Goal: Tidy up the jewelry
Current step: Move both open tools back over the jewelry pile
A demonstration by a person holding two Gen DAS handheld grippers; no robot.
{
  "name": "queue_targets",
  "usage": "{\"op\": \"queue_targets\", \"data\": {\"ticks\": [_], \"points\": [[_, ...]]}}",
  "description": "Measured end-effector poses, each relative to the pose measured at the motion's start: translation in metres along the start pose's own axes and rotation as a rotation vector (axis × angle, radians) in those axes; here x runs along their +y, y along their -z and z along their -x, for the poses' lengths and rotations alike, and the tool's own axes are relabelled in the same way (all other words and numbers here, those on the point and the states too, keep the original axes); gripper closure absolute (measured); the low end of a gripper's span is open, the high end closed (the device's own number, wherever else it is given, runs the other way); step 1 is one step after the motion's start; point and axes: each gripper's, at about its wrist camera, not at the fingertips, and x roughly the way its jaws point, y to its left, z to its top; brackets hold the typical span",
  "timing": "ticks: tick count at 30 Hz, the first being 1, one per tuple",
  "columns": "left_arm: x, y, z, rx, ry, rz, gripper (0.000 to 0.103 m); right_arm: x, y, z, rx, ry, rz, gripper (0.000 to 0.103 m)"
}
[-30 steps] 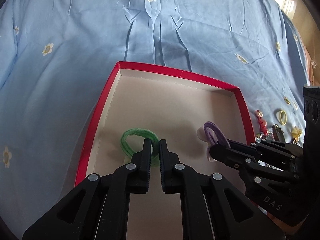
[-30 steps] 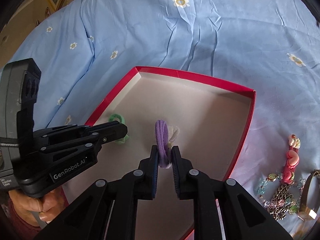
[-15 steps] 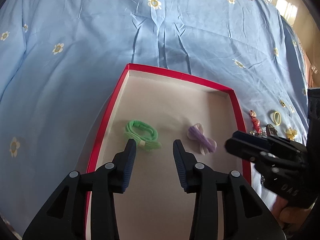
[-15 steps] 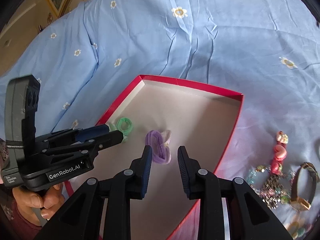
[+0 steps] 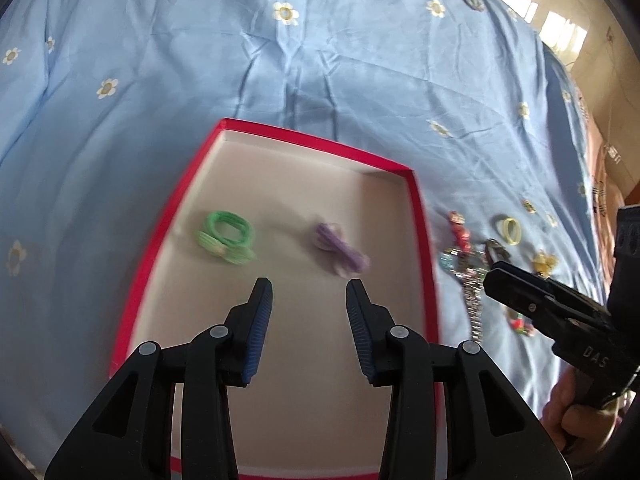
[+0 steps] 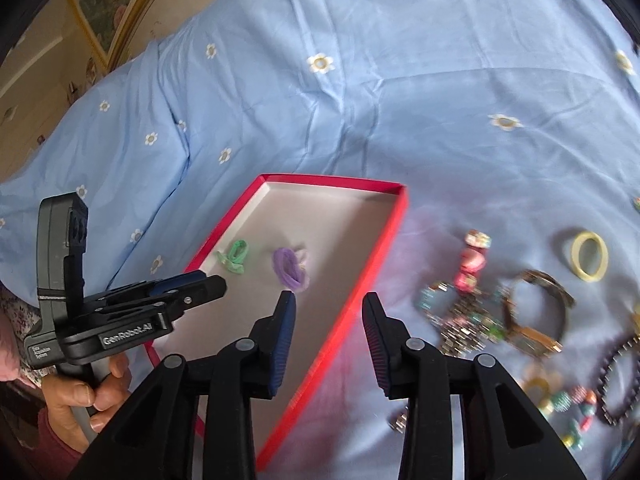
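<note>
A red-rimmed box point(image 5: 420, 216) point(image 6: 384, 240) with a pale floor lies on the blue bedspread. A green hair tie point(image 5: 226, 237) point(image 6: 235, 255) and a purple hair tie point(image 5: 340, 249) point(image 6: 289, 267) lie loose inside it. My left gripper point(image 5: 309, 294) is open and empty above the box floor, short of both ties. My right gripper point(image 6: 329, 308) is open and empty over the box's right rim. A pile of jewelry point(image 6: 480, 316) point(image 5: 468, 272) lies on the bedspread right of the box.
The pile holds a pink charm piece point(image 6: 472, 264), a yellow ring point(image 6: 589, 255) point(image 5: 508, 230), a gold watch point(image 6: 532, 312), a beaded chain and dark beads point(image 6: 618, 364). The other gripper shows in each view point(image 5: 560, 312) point(image 6: 120, 320).
Both grippers opened and let go of the green and purple hair ties, which now lie in the box. Both grippers drew back, and the right one swung right toward the jewelry pile.
</note>
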Motion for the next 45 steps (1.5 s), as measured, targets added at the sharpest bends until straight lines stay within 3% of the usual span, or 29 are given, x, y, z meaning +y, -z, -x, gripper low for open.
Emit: {"op": "queue_targets", "data": {"ticks": [9,20,30,45], "points": [[-0.048,0.009,-0.008,0.034,0.075,-0.048,0.064,-0.041,0.026,0.036,-0.016,0.076,-0.068,0.065],[-0.085,0.009,-0.023,0.066,0.105,-0.093,0.064,-0.088,0.047,0.074,-0.046,0.170,-0.142,0.065],[-0.117,-0.018,-0.046,0.089,0.114,-0.158,0.063,-0.113,0.033,0.071,-0.056,0.192,-0.169,0.066],[-0.161,-0.059,-0.115,0.184,0.121,-0.280,0.064,-0.139,0.016,0.030,0.049,0.168,-0.182,0.070]]}}
